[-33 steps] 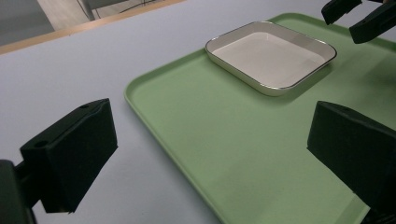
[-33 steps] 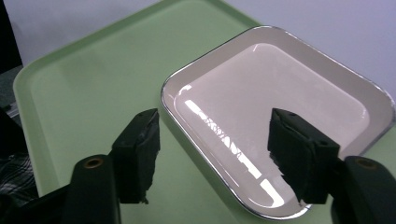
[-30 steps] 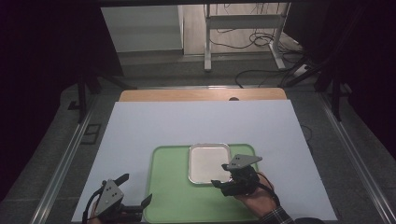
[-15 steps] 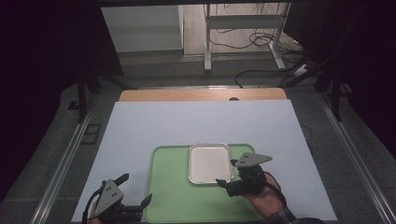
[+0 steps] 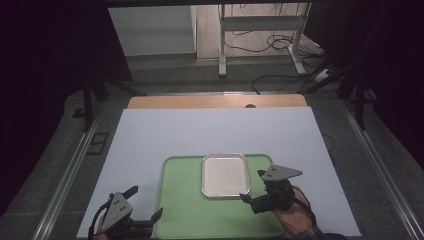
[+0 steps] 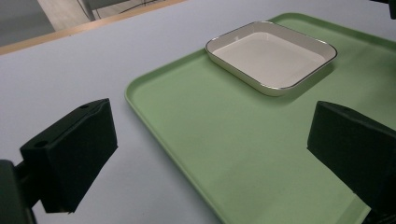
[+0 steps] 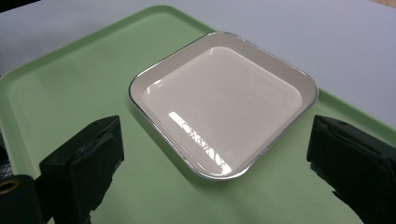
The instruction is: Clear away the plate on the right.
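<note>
A white square dish (image 5: 225, 174) (image 7: 219, 98) (image 6: 271, 56) lies flat on the far right part of a green tray (image 5: 180, 205) (image 7: 60, 93) (image 6: 187, 107). My right gripper (image 5: 252, 186) (image 7: 219, 163) hovers over the tray just right of the dish and points at it. Its jaws have just been opening and stand open; the pads are clear of the dish. My left gripper (image 5: 145, 202) (image 6: 212, 144) rests open at the tray's near left corner, one jaw over the tray and one over the white sheet, with nothing between them.
A white sheet (image 5: 200, 130) covers the table, with a wooden strip (image 5: 215, 101) along its far edge. Metal rails (image 5: 70, 175) run down both sides. Beyond the table are dark floor, a metal stand (image 5: 222, 45) and cables (image 5: 280, 45).
My right gripper has drawn back to the right, off the dish's right edge, and its jaws have spread wider. The dish stays put. The left gripper has not moved.
</note>
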Demonstrator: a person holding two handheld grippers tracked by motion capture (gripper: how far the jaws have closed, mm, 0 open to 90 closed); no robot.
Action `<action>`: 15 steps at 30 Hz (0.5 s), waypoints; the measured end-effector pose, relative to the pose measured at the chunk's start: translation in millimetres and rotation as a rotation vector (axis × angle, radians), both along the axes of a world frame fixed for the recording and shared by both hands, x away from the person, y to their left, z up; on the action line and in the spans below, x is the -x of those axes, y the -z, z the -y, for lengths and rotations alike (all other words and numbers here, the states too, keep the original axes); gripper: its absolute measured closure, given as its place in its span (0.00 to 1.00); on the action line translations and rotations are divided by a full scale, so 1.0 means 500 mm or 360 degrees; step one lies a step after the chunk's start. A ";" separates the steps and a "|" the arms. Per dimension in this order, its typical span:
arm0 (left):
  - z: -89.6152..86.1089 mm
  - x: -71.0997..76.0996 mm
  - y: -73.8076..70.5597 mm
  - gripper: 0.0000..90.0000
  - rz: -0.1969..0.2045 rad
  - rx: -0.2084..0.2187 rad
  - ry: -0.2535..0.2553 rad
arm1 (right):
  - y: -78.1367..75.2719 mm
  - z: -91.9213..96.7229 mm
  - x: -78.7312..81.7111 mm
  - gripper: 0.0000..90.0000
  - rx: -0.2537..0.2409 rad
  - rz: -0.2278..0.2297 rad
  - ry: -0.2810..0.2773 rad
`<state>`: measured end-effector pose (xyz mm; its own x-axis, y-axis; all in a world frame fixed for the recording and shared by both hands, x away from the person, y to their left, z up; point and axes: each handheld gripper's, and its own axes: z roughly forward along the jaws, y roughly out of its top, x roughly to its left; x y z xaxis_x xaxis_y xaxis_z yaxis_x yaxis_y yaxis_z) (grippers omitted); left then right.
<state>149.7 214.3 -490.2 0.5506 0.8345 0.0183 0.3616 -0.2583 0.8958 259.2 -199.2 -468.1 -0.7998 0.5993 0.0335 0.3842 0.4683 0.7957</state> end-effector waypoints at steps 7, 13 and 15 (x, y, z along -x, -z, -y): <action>0.000 0.000 0.000 0.01 -0.0001 -0.0001 0.0000 | 0.002 0.019 0.001 0.01 -0.0002 0.0002 0.0020; 0.000 0.000 0.000 0.01 -0.0001 -0.0002 0.0001 | 0.002 0.032 0.004 0.01 0.0002 0.0004 0.0040; 0.000 0.000 0.001 0.01 -0.0001 -0.0002 0.0000 | 0.002 0.037 0.005 0.01 0.0006 0.0007 0.0047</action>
